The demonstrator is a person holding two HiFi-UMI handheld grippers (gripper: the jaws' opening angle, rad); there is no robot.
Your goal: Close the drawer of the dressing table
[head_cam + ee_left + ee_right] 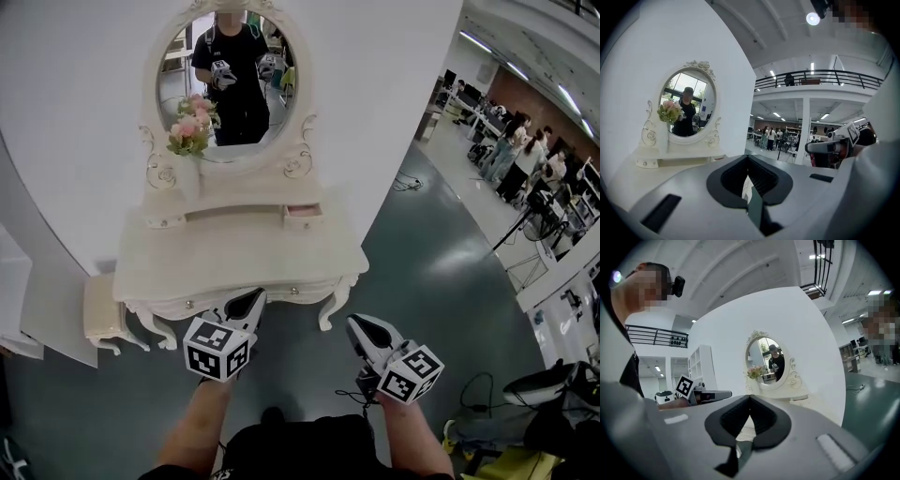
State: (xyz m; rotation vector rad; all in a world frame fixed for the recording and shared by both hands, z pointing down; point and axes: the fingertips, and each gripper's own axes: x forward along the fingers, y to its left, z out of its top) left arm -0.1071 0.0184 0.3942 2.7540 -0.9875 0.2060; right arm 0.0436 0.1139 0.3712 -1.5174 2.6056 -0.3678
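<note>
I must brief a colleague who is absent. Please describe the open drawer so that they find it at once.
Start at the cream-white carved dressing table with its oval mirror. Under the mirror, a small drawer sits at each end of a low shelf. Yours is the right-hand small cream drawer: pulled out, pink inside, while the left one looks shut.

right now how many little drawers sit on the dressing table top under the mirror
2. The left small drawer looks shut; the right small drawer stands pulled out. The knobbed front rail below may hide more.
</note>
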